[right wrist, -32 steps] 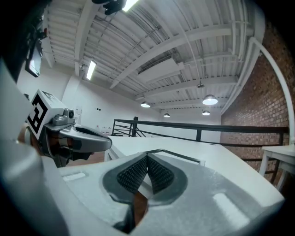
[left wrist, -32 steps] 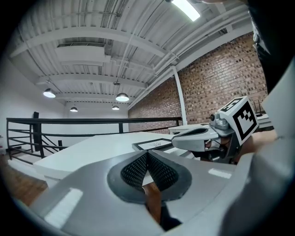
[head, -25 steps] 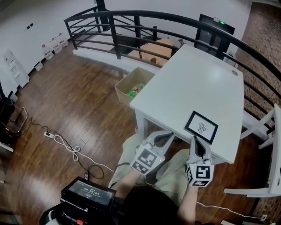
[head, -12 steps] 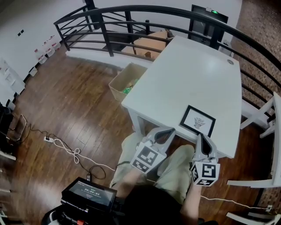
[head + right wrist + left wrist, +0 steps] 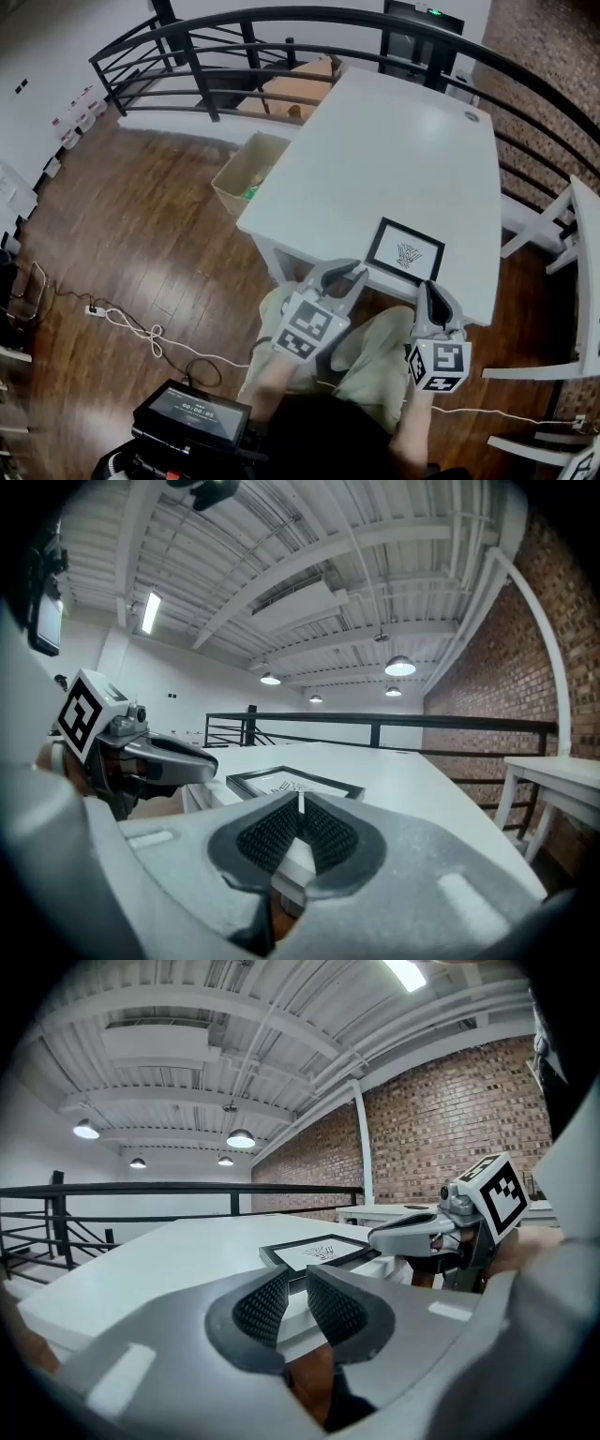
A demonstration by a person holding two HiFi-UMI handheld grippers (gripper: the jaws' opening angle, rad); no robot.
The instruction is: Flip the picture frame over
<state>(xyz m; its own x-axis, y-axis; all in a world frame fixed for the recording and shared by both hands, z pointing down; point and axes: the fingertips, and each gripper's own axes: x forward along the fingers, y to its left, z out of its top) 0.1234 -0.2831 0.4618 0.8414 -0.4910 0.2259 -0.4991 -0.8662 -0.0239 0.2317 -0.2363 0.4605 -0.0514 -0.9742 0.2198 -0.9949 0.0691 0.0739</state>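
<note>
Near the picture frame, empty left fingers have just opened; right fingers closed.

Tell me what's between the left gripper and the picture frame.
Only bare table reaches the picture frame, per the left gripper view. The left gripper has just been opening its jaws, empty.

The person holds both grippers out low in front of the body, side by side and tipped slightly downward. The left gripper has just been opening its jaws, and they stand a little apart with nothing between them. The right gripper has its jaws pressed together, empty.
</note>
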